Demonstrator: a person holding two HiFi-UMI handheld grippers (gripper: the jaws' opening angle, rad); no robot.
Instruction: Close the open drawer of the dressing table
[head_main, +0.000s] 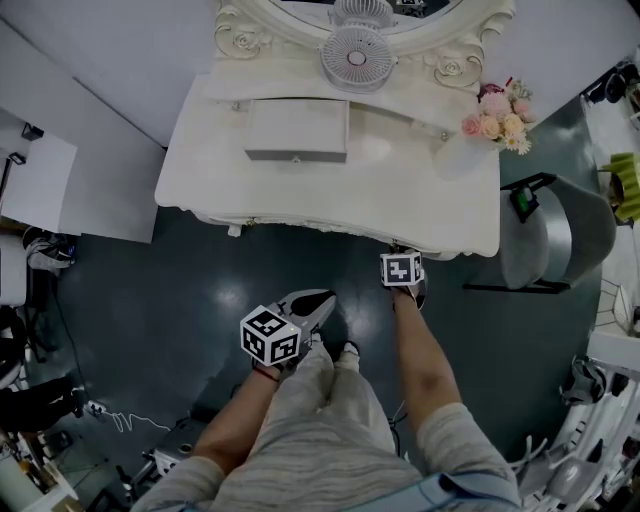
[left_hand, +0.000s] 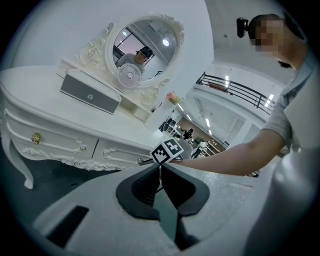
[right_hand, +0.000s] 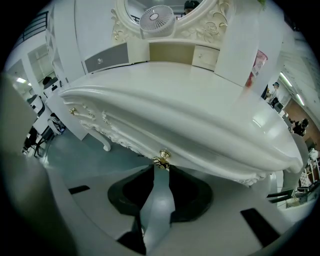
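1. Head view: the small drawer (head_main: 297, 135) juts open on top of the worktop (head_main: 420, 210). It lies well beyond the right tongs (head_main: 404, 252) and to their left, while they sit at the worktop's front rim. The risk is that effort goes into the wrong drawer and the open one never gets pushed in.
2. Left gripper view: the left tongs (left_hand: 160, 169) are pressed together and empty, low in front of the table. The small drawer is far ahead of them, up and to the left. An off-centre push with those closed tips could skew the drawer until it jams, or knock the fan (left_hand: 129, 76) just behind it.
3. Right gripper view: the right tongs appear to pinch the gold knob (right_hand: 162, 159) of a front drawer (right_hand: 150, 142) under the rim. Whether that drawer is fully in, I cannot tell. A hold by the very tips may slip off the small round knob, and a tug would pull that drawer out.
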